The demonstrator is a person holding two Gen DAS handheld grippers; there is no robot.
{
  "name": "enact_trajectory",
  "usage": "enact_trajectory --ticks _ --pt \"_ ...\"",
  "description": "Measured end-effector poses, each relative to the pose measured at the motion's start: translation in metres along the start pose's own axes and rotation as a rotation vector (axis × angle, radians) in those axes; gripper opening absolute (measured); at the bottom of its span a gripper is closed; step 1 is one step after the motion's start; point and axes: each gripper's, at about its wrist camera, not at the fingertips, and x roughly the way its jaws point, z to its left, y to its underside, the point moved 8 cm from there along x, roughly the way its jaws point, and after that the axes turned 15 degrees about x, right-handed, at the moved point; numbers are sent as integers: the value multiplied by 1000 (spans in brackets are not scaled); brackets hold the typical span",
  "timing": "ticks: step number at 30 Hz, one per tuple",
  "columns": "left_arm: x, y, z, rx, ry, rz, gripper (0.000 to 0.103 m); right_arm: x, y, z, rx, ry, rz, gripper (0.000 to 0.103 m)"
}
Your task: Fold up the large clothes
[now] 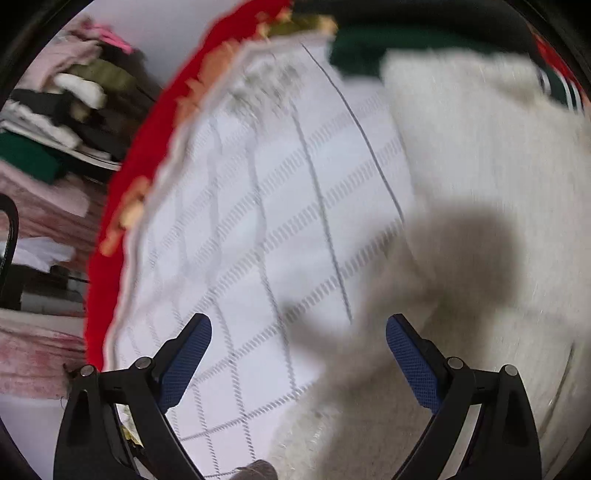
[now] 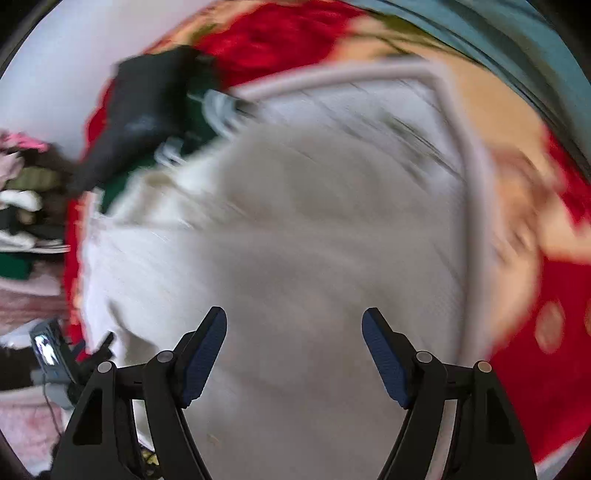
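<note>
Left gripper (image 1: 298,332) and right gripper (image 2: 294,325) — jaws apart, nothing between — above cream garment (image 2: 295,240) (blurred).

Both my wrist cameras look steeply down past my claws at close range; each sees the cream garment (image 1: 480,155) (image 2: 295,229) and the red blanket (image 1: 144,147) (image 2: 288,33).

Fuzzy, matt cream cloth on the cream garment (image 1: 480,155), nap rough and woolly. Smooth, thin white woven cloth with grey grid lines on the checked sheet (image 1: 266,206) just left of that garment. Plush red fabric on the red blanket (image 1: 147,140) beyond the sheet's edge. Matt black plastic on the left gripper (image 1: 298,332) and right gripper (image 2: 294,325), with blue textured rubbery pads (image 1: 410,354) and small shiny metal pins.
</note>
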Motion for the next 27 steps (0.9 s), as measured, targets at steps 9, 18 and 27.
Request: enact_trajectory --ticks 9,18,27 --pt "23 -39 -30 99 -56 -83 96 61 48 -114 65 220 42 78" --pt "15 -22 -17 78 -47 -113 96 89 19 -82 -139 270 -20 74" --pt "23 -46 -44 80 110 -179 53 93 16 -86 -151 226 0 70"
